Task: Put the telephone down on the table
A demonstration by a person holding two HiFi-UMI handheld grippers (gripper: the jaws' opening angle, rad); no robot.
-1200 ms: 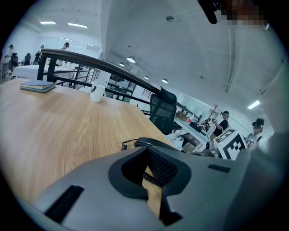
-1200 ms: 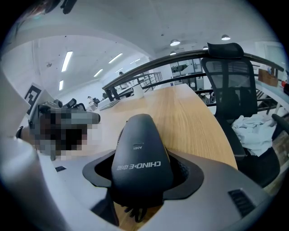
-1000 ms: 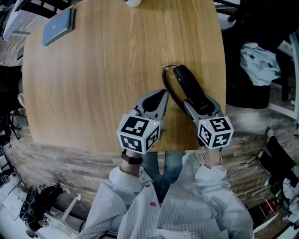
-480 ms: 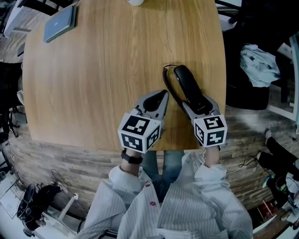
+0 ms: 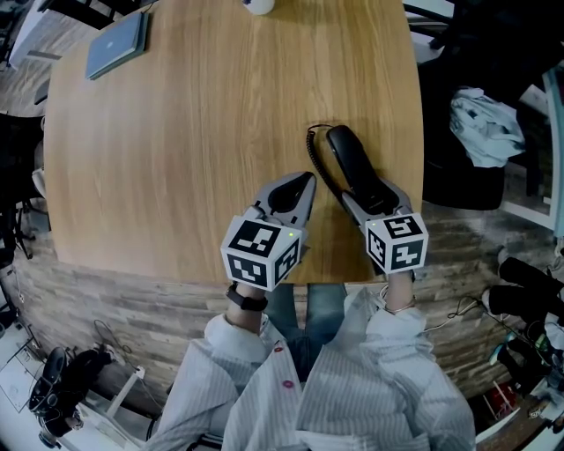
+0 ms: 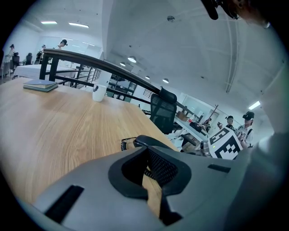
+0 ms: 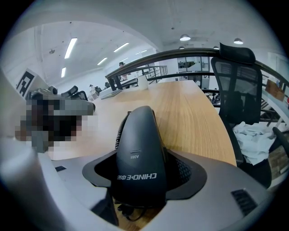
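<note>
A black telephone handset [image 5: 355,166] lies on the wooden table [image 5: 176,132] near its right front corner, its coiled cord [image 5: 313,167] curling along its left side. My right gripper [image 5: 374,198] is shut on the handset's near end; in the right gripper view the handset [image 7: 137,149] fills the hollow between the jaws, pointing away. My left gripper [image 5: 302,183] is shut and holds nothing, just left of the cord. From the left gripper view the handset [image 6: 151,140] shows past the jaw tips.
A blue-grey notebook [image 5: 115,46] lies at the table's far left and a white cup [image 5: 257,4] at the far edge. The table's front edge runs under both grippers. A black office chair [image 7: 235,67] and pale cloth [image 5: 485,123] are off to the right.
The right gripper has shifted slightly left and inward with the handset's near end. The left gripper has stayed where it was.
</note>
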